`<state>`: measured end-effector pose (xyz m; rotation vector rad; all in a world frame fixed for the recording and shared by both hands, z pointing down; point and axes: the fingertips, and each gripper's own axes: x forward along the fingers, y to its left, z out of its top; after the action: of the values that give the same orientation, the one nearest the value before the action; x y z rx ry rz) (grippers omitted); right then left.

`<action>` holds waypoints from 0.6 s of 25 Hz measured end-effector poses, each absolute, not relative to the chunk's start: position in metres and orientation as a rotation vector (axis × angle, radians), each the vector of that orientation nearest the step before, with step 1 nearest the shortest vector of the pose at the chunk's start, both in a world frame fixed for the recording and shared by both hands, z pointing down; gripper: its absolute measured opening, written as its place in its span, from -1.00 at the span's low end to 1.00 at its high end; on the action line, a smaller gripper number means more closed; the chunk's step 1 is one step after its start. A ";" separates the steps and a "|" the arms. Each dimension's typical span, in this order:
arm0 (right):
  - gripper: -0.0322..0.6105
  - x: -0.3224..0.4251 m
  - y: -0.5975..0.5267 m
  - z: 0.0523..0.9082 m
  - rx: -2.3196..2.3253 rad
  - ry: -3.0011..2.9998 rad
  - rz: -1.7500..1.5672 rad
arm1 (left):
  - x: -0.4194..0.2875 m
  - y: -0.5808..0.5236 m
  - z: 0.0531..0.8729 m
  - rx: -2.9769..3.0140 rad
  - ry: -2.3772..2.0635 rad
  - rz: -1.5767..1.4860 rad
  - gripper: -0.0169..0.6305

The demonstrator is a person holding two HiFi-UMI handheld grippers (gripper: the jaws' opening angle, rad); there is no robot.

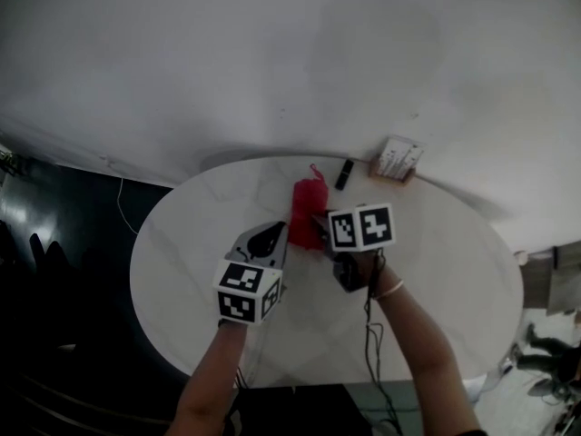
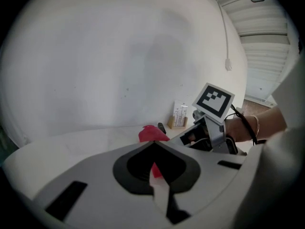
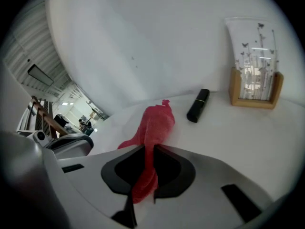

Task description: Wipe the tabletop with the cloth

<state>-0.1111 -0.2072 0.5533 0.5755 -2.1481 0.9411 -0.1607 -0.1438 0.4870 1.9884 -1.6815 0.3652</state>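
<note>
A red cloth (image 1: 307, 209) lies bunched on the round white table (image 1: 445, 280), toward its far side. My right gripper (image 1: 320, 229) is shut on the cloth's near end. In the right gripper view the red cloth (image 3: 153, 128) runs down between the closed jaws of the right gripper (image 3: 151, 148). My left gripper (image 1: 280, 232) is just left of the cloth, its jaws shut with the tips together. In the left gripper view the cloth (image 2: 151, 133) sits right beyond the tips of the left gripper (image 2: 155, 145), and a red sliver shows through the slit. Whether it pinches cloth is unclear.
A small black tube (image 1: 344, 173) lies behind the cloth. A wooden stand with a printed card (image 1: 397, 160) sits at the far edge against the white wall. A black cable (image 1: 368, 334) hangs from my right wrist. Dark floor lies left of the table.
</note>
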 end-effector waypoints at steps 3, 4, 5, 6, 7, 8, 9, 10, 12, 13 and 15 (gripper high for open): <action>-0.75 -0.085 -0.218 0.559 0.653 -2.103 0.952 | -0.150 -0.150 0.489 2.015 -1.648 0.372 -0.94; -0.76 -0.076 -0.221 0.560 0.673 -2.094 0.957 | -0.146 -0.152 0.490 2.024 -1.636 0.374 -0.94; -0.76 -0.067 -0.224 0.560 0.689 -2.086 0.961 | -0.142 -0.155 0.491 2.033 -1.625 0.377 -0.94; -0.76 -0.058 -0.226 0.561 0.705 -2.079 0.965 | -0.137 -0.158 0.491 2.042 -1.615 0.379 -0.94; -0.76 -0.049 -0.228 0.561 0.722 -2.072 0.970 | -0.133 -0.160 0.492 2.051 -1.605 0.381 -0.94; -0.75 -0.039 -0.230 0.561 0.739 -2.063 0.976 | -0.128 -0.162 0.492 2.060 -1.596 0.383 -0.94; -0.76 -0.029 -0.232 0.561 0.757 -2.055 0.983 | -0.123 -0.165 0.492 2.070 -1.586 0.386 -0.94; -0.75 -0.019 -0.234 0.561 0.777 -2.046 0.989 | -0.117 -0.168 0.492 2.081 -1.576 0.390 -0.94; -0.75 0.002 -0.238 0.562 0.818 -2.028 1.004 | -0.107 -0.173 0.493 2.102 -1.555 0.400 -0.94; -0.75 0.013 -0.240 0.563 0.840 -2.018 1.010 | -0.102 -0.176 0.494 2.112 -1.545 0.406 -0.94; -0.76 0.035 -0.243 0.564 0.883 -1.998 1.020 | -0.093 -0.183 0.494 2.132 -1.529 0.418 -0.94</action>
<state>0.0352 -0.2428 0.5637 0.8826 -1.9980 1.0199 -0.0929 -0.1826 0.4942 2.1324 -1.5286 0.4179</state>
